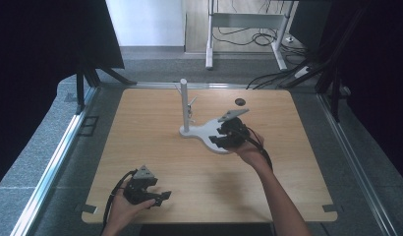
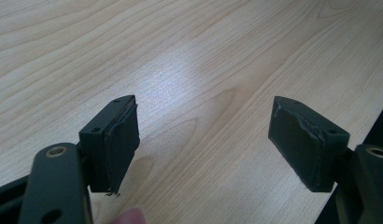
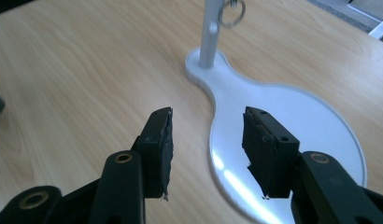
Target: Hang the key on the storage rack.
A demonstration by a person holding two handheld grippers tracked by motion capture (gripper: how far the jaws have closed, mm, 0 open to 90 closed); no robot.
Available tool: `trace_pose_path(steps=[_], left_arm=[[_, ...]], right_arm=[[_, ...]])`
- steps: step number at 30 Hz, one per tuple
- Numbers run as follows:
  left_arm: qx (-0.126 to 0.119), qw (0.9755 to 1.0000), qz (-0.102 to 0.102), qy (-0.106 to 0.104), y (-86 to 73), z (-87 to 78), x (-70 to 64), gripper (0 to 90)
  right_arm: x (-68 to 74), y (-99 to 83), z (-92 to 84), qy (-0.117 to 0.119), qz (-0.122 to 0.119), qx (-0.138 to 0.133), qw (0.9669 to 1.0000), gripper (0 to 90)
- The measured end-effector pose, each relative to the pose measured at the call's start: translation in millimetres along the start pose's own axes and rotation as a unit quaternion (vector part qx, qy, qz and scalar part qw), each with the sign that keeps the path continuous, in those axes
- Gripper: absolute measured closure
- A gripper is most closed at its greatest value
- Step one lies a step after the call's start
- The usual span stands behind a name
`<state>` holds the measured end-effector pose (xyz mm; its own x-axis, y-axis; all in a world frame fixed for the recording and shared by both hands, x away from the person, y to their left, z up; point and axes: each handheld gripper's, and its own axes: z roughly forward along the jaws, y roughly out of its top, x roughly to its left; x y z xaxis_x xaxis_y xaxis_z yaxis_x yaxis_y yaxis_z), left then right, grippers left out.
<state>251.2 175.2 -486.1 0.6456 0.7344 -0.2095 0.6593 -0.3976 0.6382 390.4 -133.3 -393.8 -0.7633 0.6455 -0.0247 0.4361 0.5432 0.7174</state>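
Stand: the white stand (image 1: 205, 133) sits on the wooden table (image 1: 140, 128), a little beyond its middle. Its flat base has a small round end under the post and a wide round end on the side of your right hand.
Post: the upright white post (image 1: 184, 104) rises from the small end of the base. In the right gripper view a metal ring (image 3: 233, 11) hangs beside the post near its top (what holds it up cannot be made out).
Right gripper: your right gripper (image 3: 206, 145) hovers over the near edge of the stand's wide end. Its jaws are parted by a moderate gap, and nothing is between them.
Left gripper: your left gripper (image 2: 203, 140) is well apart from the stand, close to the table's near edge on your left. Its jaws are spread wide over bare wood and grip nothing.
Dark disc: a small dark round object (image 1: 239, 102) lies on the table beyond the stand, toward the far edge.
Floor: behind the table, past the stand, cables (image 1: 268, 37) lie on the floor by a white frame (image 1: 246, 22).
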Motion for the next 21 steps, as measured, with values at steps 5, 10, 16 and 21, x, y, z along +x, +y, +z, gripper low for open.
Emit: trace_pose_path(steps=[5,10,16,21], left_arm=[[0.005,1.0000,0.000,0.002,0.1,1.3,-0.8,24.8],[0.006,1.0000,0.001,0.004,0.3,1.8,-2.0,24.7],[0.010,0.9999,0.000,0.007,-0.4,3.8,-1.9,24.6],[0.009,0.9999,-0.001,0.009,-0.5,3.7,-1.6,24.6]], right_arm=[[4.8,-36.2,-15.5,0.001,0.014,-0.016,0.9998,52.0],[14.5,-71.9,-29.0,0.010,0.027,-0.042,0.9987,51.3],[22.0,-100.6,-31.6,0.006,0.032,-0.049,0.9983,48.7],[19.3,-105.3,-32.0,0.002,0.033,-0.045,0.9985,46.5]])
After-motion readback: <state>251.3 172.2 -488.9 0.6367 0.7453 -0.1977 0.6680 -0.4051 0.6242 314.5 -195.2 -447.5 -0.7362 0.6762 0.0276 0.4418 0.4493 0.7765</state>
